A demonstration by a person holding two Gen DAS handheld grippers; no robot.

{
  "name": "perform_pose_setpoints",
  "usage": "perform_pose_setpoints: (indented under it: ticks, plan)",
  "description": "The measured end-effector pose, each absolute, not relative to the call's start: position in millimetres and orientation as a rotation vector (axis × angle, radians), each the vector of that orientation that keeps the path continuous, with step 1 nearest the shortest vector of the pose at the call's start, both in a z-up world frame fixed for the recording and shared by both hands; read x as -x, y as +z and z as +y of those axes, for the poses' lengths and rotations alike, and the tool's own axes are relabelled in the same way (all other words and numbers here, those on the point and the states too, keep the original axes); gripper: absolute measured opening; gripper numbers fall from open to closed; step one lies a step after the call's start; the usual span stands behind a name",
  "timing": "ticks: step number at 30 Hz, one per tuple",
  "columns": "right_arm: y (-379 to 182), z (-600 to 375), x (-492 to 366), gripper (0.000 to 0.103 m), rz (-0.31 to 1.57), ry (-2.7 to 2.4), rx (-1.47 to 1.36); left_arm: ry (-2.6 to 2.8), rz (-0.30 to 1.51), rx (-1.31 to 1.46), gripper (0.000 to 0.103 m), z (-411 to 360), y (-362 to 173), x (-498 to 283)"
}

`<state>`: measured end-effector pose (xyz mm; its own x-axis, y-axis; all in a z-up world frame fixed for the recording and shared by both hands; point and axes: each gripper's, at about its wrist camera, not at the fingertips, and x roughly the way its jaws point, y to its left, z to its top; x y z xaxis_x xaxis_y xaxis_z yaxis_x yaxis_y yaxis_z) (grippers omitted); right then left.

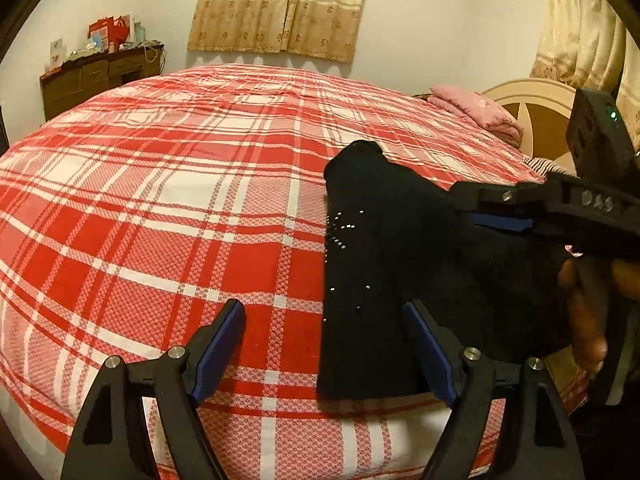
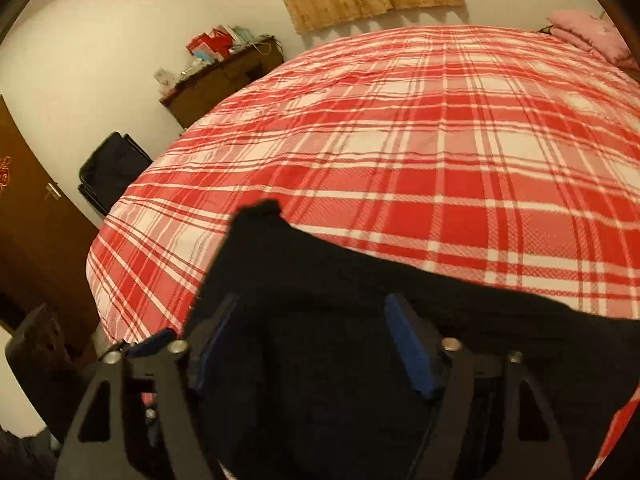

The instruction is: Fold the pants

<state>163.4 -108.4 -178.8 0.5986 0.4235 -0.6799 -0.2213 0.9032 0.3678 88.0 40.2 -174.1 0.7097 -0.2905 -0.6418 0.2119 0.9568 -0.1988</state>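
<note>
Black pants [image 1: 400,264] with small silver studs lie bunched on the near right part of the red plaid bed [image 1: 180,200]. My left gripper [image 1: 324,352] stands open over their left edge. Its right finger is above the cloth and its left finger is above bare sheet. My right gripper [image 1: 480,216] reaches in from the right above the pants, and a hand [image 1: 588,312] shows behind it. In the right wrist view the right gripper [image 2: 312,348] is open, with its blue pads wide apart. The dark pants [image 2: 360,288] fill the space between and under them.
A folded pink blanket [image 1: 476,108] lies by the cream headboard [image 1: 536,112] at the far right. A brown dresser [image 1: 100,76] with clutter stands against the back wall. A black suitcase [image 2: 112,168] and a brown door [image 2: 32,220] are left of the bed.
</note>
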Motion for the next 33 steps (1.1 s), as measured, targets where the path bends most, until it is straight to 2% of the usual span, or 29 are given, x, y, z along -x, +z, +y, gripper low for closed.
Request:
perform_pose_setpoints:
  ticks: [8, 13, 18, 33]
  plan:
    - [-150, -146, -108, 0.077, 0.765, 0.313, -0.278, -0.299, 0.729, 0.1, 0.082, 37, -163, -94]
    - [-151, -209, -68, 0.083, 0.698, 0.118, -0.349, -0.302, 0.771, 0.085, 0.082, 29, -166, -103]
    - [-166, -251, -58, 0.083, 0.708, 0.035, -0.489, -0.288, 0.776, 0.077, 0.082, 27, -164, -104]
    - [-180, -246, -63, 0.083, 0.744, 0.066, -0.411, -0.335, 0.816, 0.042, 0.082, 13, -168, -131]
